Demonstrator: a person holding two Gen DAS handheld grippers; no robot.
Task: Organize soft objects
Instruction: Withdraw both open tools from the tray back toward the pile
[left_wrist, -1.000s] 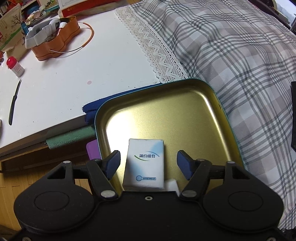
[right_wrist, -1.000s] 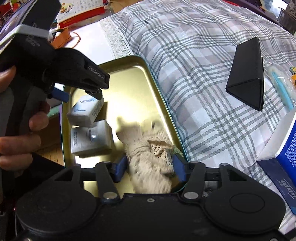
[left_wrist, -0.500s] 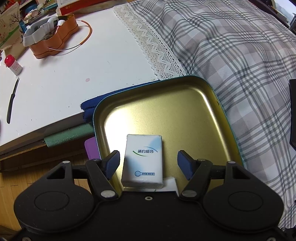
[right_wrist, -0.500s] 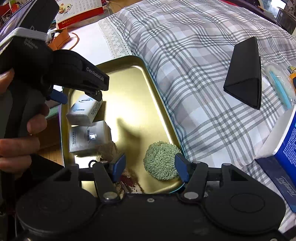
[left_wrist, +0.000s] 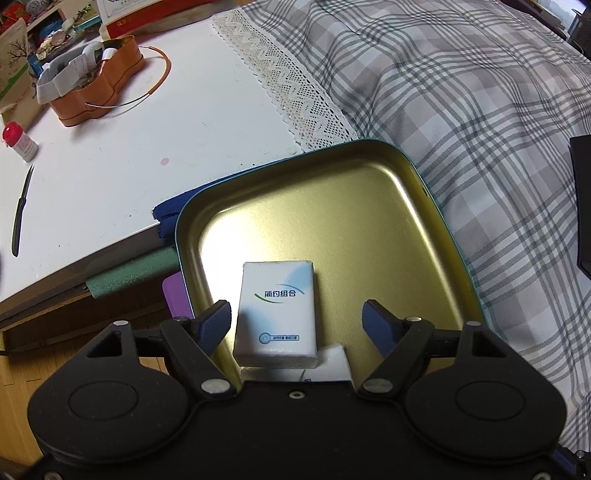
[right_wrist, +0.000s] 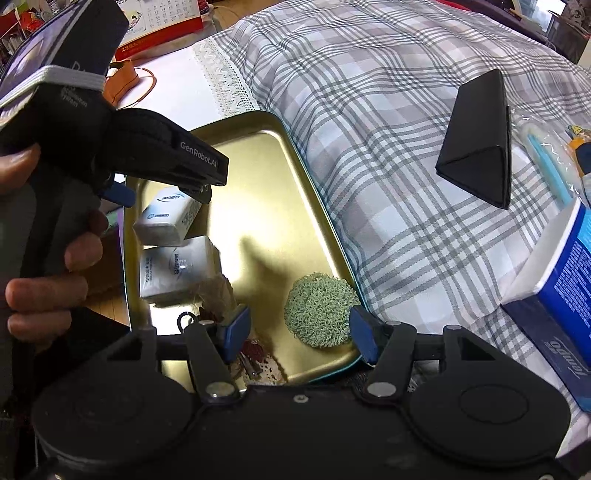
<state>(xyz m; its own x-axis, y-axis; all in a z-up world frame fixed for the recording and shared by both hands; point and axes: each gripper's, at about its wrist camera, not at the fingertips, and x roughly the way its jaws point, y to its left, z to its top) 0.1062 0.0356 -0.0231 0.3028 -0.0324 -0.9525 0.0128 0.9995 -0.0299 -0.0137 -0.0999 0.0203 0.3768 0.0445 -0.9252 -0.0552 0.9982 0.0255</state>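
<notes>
A gold tin tray with a teal rim (left_wrist: 443, 236) (right_wrist: 317, 206) lies on the plaid cloth. A white tissue pack (left_wrist: 277, 314) (right_wrist: 166, 218) leans on a second pack (right_wrist: 177, 269) in the tray's left end. My left gripper (left_wrist: 298, 325) (right_wrist: 159, 195) straddles the upper pack; its jaws are opening and the pads stand clear of it. My right gripper (right_wrist: 300, 332) is open over the tray's near end. A round green crocheted pad (right_wrist: 321, 310) lies between its fingers. A cream lace piece (right_wrist: 266, 363) shows partly under the gripper.
On the plaid cloth (right_wrist: 388, 110) to the right lie a black triangular case (right_wrist: 480, 140) and a blue tissue box (right_wrist: 565, 280). The white table (left_wrist: 129, 155) on the left holds an orange tin (left_wrist: 96, 85), a knife (left_wrist: 20, 210) and a red-capped bottle (left_wrist: 18, 142). A hand (right_wrist: 48, 258) grips the left tool.
The right gripper let go of the cream lace piece, which dropped to the tray's near edge and uncovered the green pad. The left jaws spread wider around the tissue pack.
</notes>
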